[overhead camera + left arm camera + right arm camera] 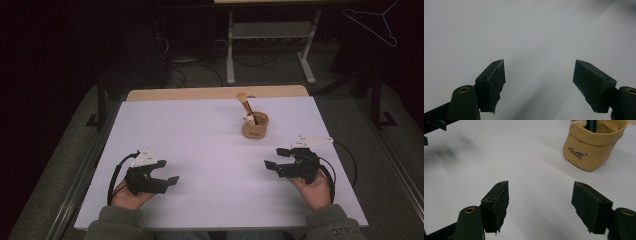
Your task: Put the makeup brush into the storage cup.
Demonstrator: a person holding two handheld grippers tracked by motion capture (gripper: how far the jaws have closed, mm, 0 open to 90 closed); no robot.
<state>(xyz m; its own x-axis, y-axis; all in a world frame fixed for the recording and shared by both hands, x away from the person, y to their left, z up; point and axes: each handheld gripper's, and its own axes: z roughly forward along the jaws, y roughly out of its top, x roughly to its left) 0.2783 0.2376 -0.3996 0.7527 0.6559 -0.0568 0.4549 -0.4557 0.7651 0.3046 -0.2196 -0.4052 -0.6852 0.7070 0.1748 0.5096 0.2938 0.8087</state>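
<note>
Reaching for the pouch [255,127], far-right on worktop [200,145], brush [245,102] standing in it: R tool [278,157] nearest, jaws wide, nothing between. L tool [169,180] wide too, empty. Approach low, w/o tipping the pouch; soft wall may fold.

Left gripper [539,85], jaws wide apart, bare white table [529,30]

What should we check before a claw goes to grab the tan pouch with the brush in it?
1. Right claw open, nothing between its jaws: ok.
2. Left claw open, nothing in it: ok.
3. Soft tan pouch standing upright on the white table: ok.
4. Wooden-handled brush standing in the pouch, leaning a little: ok.
5. Bare table between right claw and pouch: ok.
6. What else is inside the pouch: cannot tell.
</note>
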